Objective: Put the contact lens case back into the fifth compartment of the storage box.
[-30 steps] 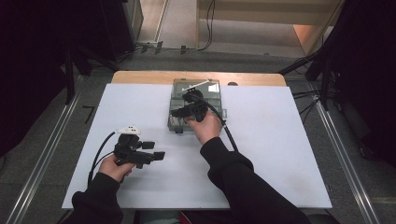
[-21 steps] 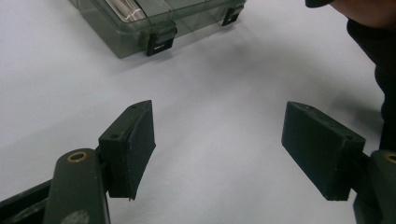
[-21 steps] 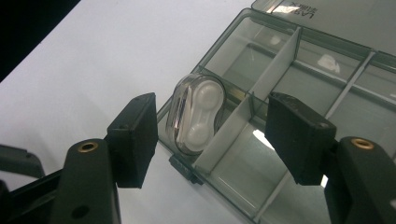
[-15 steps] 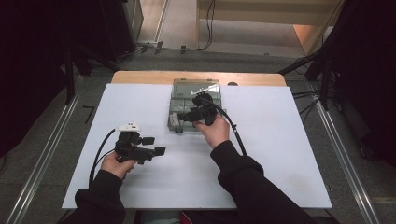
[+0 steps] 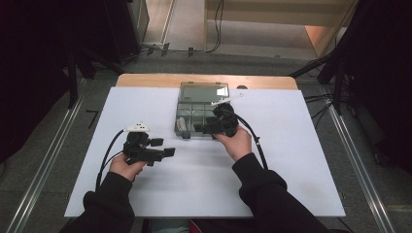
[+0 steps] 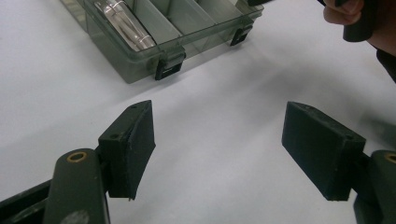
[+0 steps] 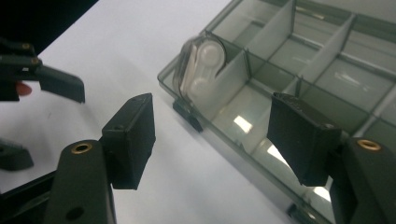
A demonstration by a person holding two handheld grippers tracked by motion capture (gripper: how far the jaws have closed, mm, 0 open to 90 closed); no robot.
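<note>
White tabletop (image 5: 145, 102) (dim room), clear compartment box (image 5: 199, 94), grey floor (image 5: 53, 145)

The left gripper (image 5: 163, 154) is held level in the left hand (image 5: 127, 165), jaws wide apart with nothing between. The right gripper (image 5: 200, 128) points leftward from the right hand (image 5: 236, 143) — its jaws have just been opening, nothing gripped.

No readable text, label, brand or number stands on anything here.
</note>
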